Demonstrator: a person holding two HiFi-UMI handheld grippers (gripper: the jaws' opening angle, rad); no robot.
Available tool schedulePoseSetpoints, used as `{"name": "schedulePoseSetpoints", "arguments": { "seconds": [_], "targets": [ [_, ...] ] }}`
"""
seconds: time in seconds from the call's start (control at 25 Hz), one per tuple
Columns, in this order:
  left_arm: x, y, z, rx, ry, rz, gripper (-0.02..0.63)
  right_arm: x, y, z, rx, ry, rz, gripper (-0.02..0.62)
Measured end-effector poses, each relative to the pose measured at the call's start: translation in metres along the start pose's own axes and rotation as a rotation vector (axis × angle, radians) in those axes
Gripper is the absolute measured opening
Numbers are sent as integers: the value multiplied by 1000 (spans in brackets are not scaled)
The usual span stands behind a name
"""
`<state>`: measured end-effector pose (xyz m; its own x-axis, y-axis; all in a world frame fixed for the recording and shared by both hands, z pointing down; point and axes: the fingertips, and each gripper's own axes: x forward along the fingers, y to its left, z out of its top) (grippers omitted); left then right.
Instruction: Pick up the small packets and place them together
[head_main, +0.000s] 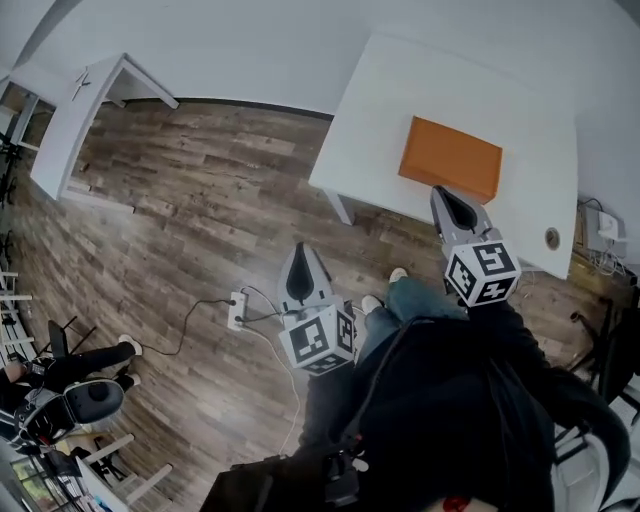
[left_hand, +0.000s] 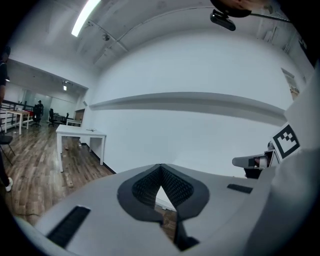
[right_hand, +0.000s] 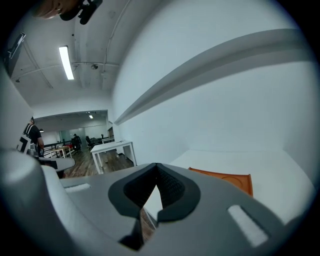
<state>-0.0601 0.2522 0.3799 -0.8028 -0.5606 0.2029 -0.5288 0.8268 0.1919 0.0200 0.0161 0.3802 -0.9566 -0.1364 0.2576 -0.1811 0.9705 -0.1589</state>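
A white table (head_main: 400, 90) with a smooth, matte top stands at the far right, on a wood-plank floor (head_main: 200, 180). On it lies a shallow rectangular orange tray (head_main: 450, 158) with a low raised rim; in the right gripper view its inner face (right_hand: 225, 178) shows plain orange and I can make out no contents. No view shows the small packets.

The right gripper (head_main: 441, 192) points at the tray from the table's near edge. Its ribbed dark pads (right_hand: 170, 187) meet at the tips, and nothing is between them. The left gripper (head_main: 302, 250) hangs over the floor to the left of the table. Its jaws are also closed tip to tip on nothing (left_hand: 160, 167).

A white power strip (head_main: 237, 311) with a black cable lies on the planks just left of the left gripper.
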Motion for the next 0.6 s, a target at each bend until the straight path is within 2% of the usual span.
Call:
{"name": "schedulePoseSetpoints", "arguments": {
  "seconds": [0.16,0.48,0.6],
  "targets": [
    [35,-41,-3,19,29,-84,-5,2,-43,2,38,0,-65,-5],
    [100,-135,-11,65,86,-310,-5,-11,-118,-1,104,-4,-214,-5],
    [115,-158,-14,82,98,-368,-5,-20,-137,-8,128,-1,-268,-5]
  ]
}}
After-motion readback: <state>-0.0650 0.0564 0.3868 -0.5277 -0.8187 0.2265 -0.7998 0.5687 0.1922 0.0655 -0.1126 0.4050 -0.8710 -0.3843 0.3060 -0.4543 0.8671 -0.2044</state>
